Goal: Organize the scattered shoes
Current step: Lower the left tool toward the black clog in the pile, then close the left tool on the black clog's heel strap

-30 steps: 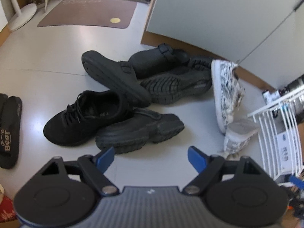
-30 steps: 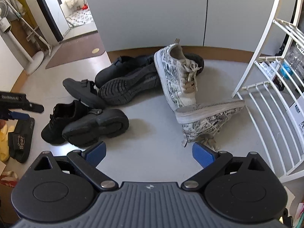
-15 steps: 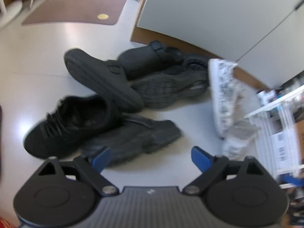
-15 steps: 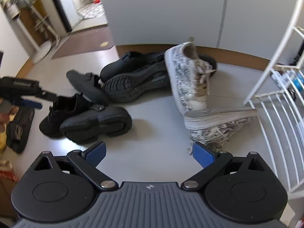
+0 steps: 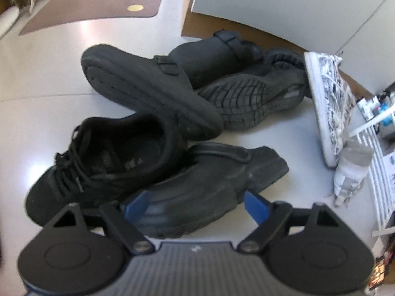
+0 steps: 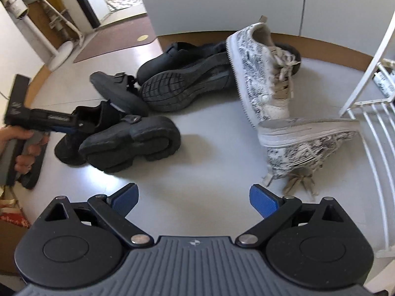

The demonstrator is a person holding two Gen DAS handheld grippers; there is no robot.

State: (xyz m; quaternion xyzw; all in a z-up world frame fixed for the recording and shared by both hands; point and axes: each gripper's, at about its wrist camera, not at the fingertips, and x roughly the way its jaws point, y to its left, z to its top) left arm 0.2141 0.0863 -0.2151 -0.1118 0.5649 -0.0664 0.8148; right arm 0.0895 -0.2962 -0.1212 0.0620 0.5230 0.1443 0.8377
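Note:
Several black shoes lie in a heap on the pale floor. A chunky black clog (image 5: 205,192) lies on its side just under my left gripper (image 5: 196,204), whose blue fingertips stand open on either side of it. A black laced sneaker (image 5: 98,157) rests against it. Behind lie a black sandal (image 5: 148,91) and a black sneaker, sole up (image 5: 249,101). Two white printed sneakers (image 6: 261,74) (image 6: 308,143) lie tipped at the right. My right gripper (image 6: 193,197) hangs open above bare floor. The left gripper (image 6: 74,125), held by a hand, reaches the clog (image 6: 130,145) in the right wrist view.
A white wire rack (image 6: 370,113) stands at the right. Grey cabinet doors (image 6: 222,0) with a brown base close off the back. A brown mat (image 5: 93,7) lies near a doorway. A fan stand (image 6: 59,51) and a black slipper (image 6: 32,172) are at the left.
My left gripper has moved forward and down onto the black clog, which now sits between its open fingers. My right gripper has shifted slightly left and nearer the floor.

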